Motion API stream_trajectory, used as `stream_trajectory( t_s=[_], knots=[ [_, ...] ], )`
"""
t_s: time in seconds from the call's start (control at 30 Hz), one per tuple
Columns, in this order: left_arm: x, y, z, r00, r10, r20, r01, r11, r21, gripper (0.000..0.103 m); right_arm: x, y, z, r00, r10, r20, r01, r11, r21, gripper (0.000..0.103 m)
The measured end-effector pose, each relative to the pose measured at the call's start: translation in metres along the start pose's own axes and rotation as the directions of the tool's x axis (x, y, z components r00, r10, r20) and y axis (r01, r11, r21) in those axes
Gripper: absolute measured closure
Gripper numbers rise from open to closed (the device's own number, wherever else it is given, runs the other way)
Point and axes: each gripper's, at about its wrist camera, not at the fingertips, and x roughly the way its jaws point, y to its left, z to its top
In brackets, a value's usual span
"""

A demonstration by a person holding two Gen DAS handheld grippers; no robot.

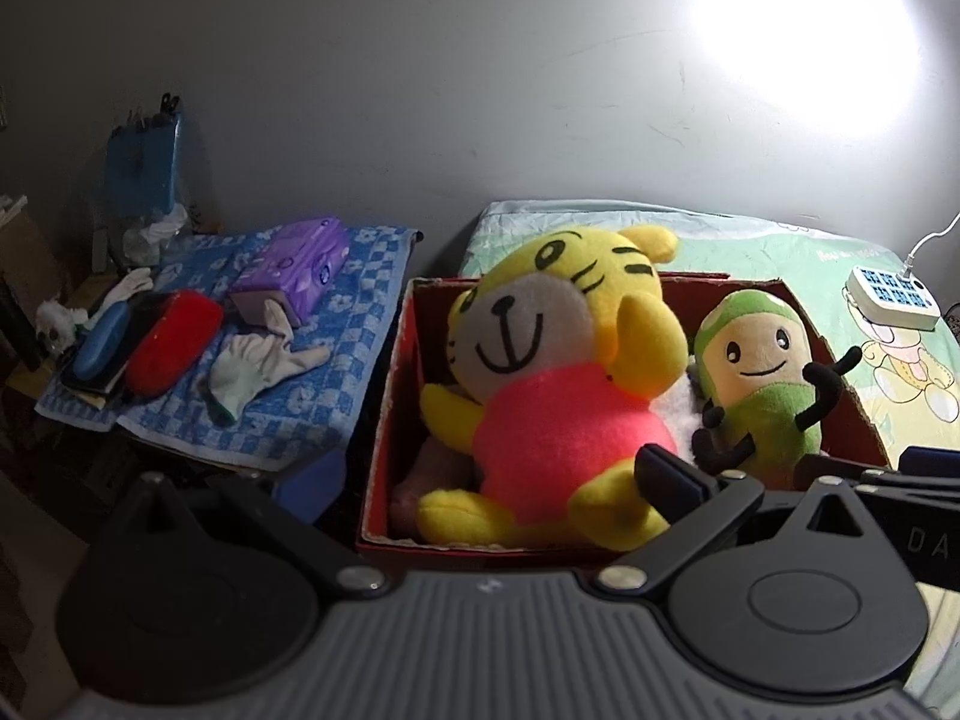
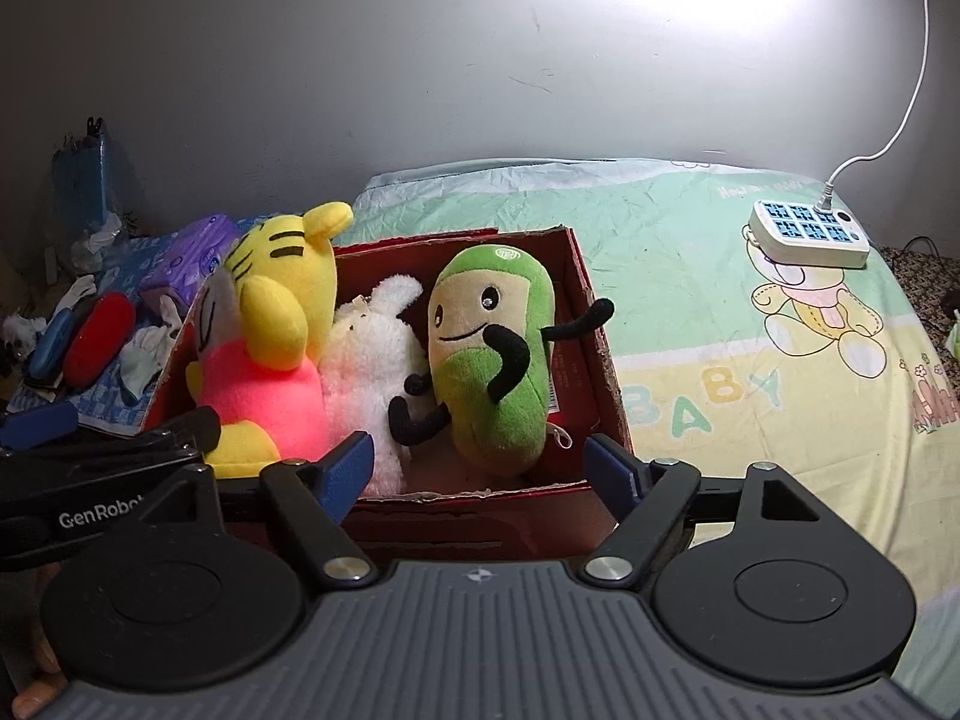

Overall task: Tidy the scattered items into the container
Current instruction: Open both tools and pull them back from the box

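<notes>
A red cardboard box [image 1: 384, 420] [image 2: 600, 360] stands on the bed. Inside it are a yellow tiger plush in a pink shirt [image 1: 552, 384] [image 2: 270, 360], a white fluffy plush [image 2: 366, 360] and a green bean plush with black arms [image 1: 762, 378] [image 2: 492, 372]. My left gripper [image 1: 489, 480] is open at the box's front left, one finger outside the left wall and the other in front of the tiger's leg. At the box's front edge, my right gripper [image 2: 477, 468] is open, holding nothing. The left gripper [image 2: 117, 426] also shows from the side in the right wrist view.
A white power strip [image 2: 807, 234] [image 1: 894, 300] with a cable lies on the green "BABY" sheet [image 2: 690, 300] right of the box. Left of the bed, a blue checked towel [image 1: 336, 360] carries a purple tissue pack [image 1: 300, 264], a red case [image 1: 174, 342], a blue case and pale gloves [image 1: 258, 366].
</notes>
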Motion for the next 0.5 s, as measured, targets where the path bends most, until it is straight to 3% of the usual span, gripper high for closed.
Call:
stream_trajectory(
  t_s=[0.27, 0.4, 0.5],
  knots=[
    [-0.001, 0.005, 0.008, 0.996, 0.091, -0.026, -0.09, 0.996, 0.023, 0.0, -0.008, 0.002, 0.003, 0.999, -0.045, 0.013, 0.045, 0.999, 0.013, 0.012],
    [0.008, 0.009, 0.008, 0.99, 0.103, -0.092, -0.103, 0.995, 0.007, 0.0, -0.005, 0.006, 0.005, 0.998, -0.062, -0.024, 0.061, 0.998, -0.012, 0.011],
    [0.011, 0.008, 0.008, 0.989, 0.111, -0.095, -0.11, 0.994, 0.013, 0.0, -0.001, 0.008, 0.004, 0.995, -0.082, -0.061, 0.079, 0.996, -0.046, 0.011]
  ],
)
